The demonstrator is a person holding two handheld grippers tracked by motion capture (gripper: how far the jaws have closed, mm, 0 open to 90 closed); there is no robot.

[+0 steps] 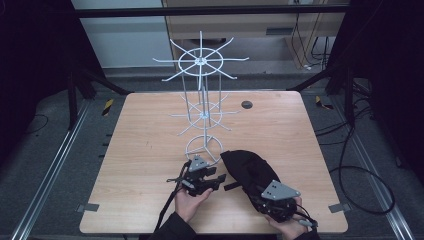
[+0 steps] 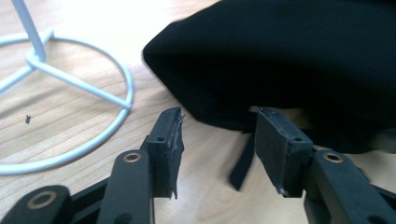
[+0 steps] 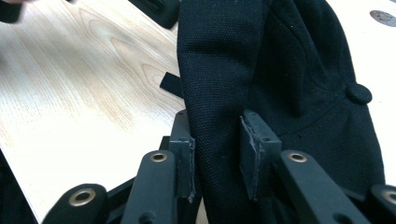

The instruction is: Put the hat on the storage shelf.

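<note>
A pale wooden table point(image 1: 150, 150) carries a white wire rack point(image 1: 202, 112). In front of the rack's ring base lies a black cap point(image 3: 299, 70). The right gripper point(image 3: 217, 151) pinches a fold of it, likely to lift it. The left gripper point(image 2: 217, 140), jaws parted and empty, sits low just beside the cap's edge, hand cradling it from beneath.

Even light falls from above on the desk point(image 1: 150, 150); the surroundings are dark. The black cap point(image 3: 289, 70) shows little detail. Its edge is slightly blurred in the left gripper view.
</note>
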